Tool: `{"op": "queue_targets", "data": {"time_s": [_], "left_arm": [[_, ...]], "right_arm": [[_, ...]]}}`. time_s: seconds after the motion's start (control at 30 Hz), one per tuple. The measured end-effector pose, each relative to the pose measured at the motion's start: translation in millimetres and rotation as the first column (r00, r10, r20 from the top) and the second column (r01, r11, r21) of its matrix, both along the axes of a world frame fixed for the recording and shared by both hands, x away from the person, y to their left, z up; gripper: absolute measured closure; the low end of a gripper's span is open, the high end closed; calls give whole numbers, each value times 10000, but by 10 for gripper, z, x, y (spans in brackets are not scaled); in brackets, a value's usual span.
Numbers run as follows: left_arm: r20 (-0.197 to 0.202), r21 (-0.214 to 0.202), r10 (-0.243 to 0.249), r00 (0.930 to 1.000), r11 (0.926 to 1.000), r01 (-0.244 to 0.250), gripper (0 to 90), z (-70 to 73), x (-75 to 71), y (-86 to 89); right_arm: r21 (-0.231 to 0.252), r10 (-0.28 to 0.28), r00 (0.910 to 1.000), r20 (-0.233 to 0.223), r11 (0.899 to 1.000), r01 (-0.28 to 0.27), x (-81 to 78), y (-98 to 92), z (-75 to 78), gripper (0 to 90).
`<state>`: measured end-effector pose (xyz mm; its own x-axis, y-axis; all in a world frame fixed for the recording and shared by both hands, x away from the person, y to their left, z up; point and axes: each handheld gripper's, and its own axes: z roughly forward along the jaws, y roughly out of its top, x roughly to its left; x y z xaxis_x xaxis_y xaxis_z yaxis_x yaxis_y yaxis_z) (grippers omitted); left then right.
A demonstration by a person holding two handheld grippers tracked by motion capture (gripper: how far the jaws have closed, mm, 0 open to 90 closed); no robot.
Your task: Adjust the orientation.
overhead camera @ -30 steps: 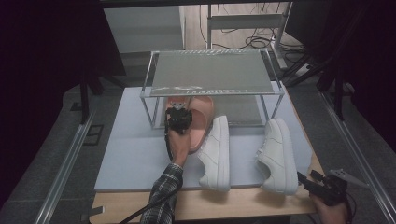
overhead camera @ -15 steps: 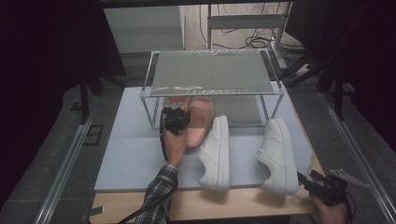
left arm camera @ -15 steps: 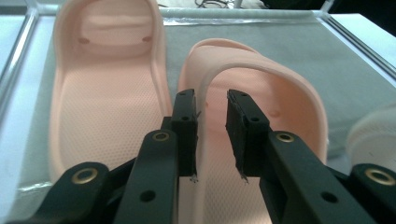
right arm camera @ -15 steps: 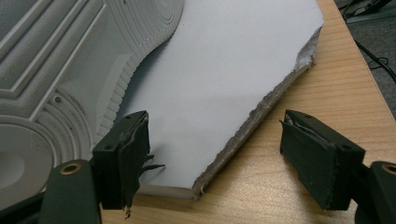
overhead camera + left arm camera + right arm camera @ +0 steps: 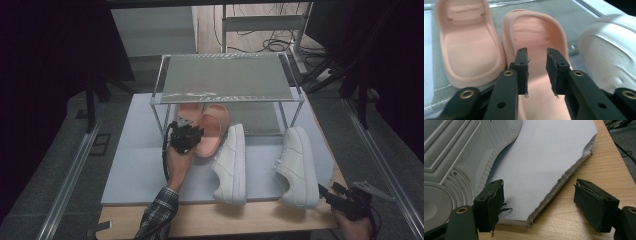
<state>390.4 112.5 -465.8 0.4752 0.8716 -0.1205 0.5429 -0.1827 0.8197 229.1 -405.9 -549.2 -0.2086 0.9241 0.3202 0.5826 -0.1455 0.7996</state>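
Two pink slippers lie side by side on the rack's lower mesh: the left slipper (image 5: 469, 50) and the right slipper (image 5: 536, 37), which also shows in the high view (image 5: 214, 127). My left gripper (image 5: 536, 53) hovers low over the right slipper's footbed, open by a narrow gap with nothing between its jaws; the high view has this gripper (image 5: 184, 134) at the rack's front left. My right gripper (image 5: 539, 192) stands wide open and holds nothing at the table's front right corner (image 5: 331, 190).
A metal rack (image 5: 225, 75) with a mesh top shelf stands at the back of the grey mat (image 5: 549, 152). Two white sneakers (image 5: 231, 160) (image 5: 296, 165) lie on their sides on the mat. The nearer sneaker's sole (image 5: 454, 157) is left of my right gripper. The wooden table (image 5: 599, 170) borders the mat.
My left gripper has shifted slightly left and back toward the person over the slippers. The right gripper has stayed where it was.
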Motion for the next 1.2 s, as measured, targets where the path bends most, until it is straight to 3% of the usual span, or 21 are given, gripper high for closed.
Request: {"op": "queue_targets", "data": {"time_s": [0.17,0.4,0.53,0.67,0.9,1.03,1.2], "left_arm": [[194,-88,-485,9986,9988,486,856,2,-165,81],[293,-468,-1108,9934,9926,1121,893,-24,-353,203],[393,36,-1254,9913,9921,1254,896,-35,-473,214],[285,-35,-1503,9882,9886,1505,897,-67,-577,225],[201,195,-1572,9874,9874,1568,898,-169,-729,203],[92,457,-1533,9881,9872,1527,897,-236,-745,184],[-22,473,-1420,9899,9887,1419,897,-311,-714,173]], "right_arm": [[-9,7,10000,-10,10000,-7,-1,1,2,243],[-34,-13,10000,1,10000,13,-1,5,1,244],[-48,-19,10000,1,10000,19,-1,6,1,244],[-58,-22,10000,3,10000,22,-1,7,1,245],[-109,-22,10000,1,9999,22,-1,9,1,245],[-119,-20,10000,1,9999,20,-1,11,1,245],[-115,-22,10000,0,9999,22,-1,10,1,245]]}}
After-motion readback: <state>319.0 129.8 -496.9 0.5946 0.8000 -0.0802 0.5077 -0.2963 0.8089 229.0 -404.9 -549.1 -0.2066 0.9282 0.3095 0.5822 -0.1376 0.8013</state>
